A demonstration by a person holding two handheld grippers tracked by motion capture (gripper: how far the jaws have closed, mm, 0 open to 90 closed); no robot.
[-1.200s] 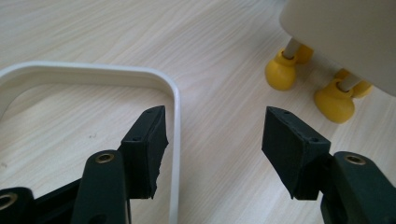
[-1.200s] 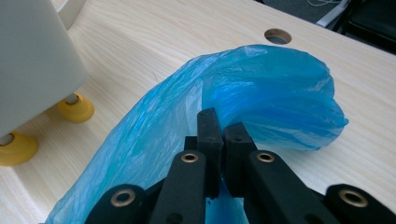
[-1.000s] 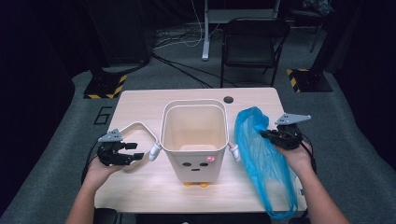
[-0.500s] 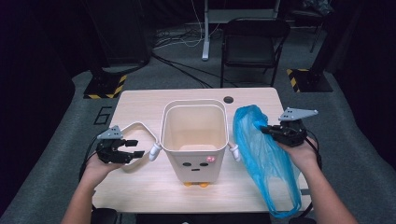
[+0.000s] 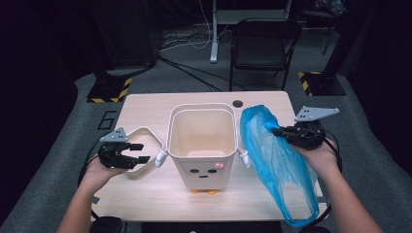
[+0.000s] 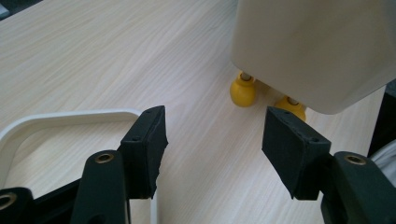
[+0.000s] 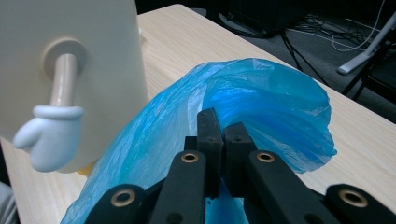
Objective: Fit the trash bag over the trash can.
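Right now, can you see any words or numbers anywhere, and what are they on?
"6": a big pale number on the grey floor, left of the table.
No other words or numbers can be read. The bin has only a drawn face, and the blue bag is plain.

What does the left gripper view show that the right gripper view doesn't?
Left gripper view: open jaws of the left gripper, with nothing between them, over a white ring, and the bin's yellow feet.

Right gripper view: the right gripper shut on a blue bag, and the bin's mitten arm.

Both: the cream bin and the wooden table.
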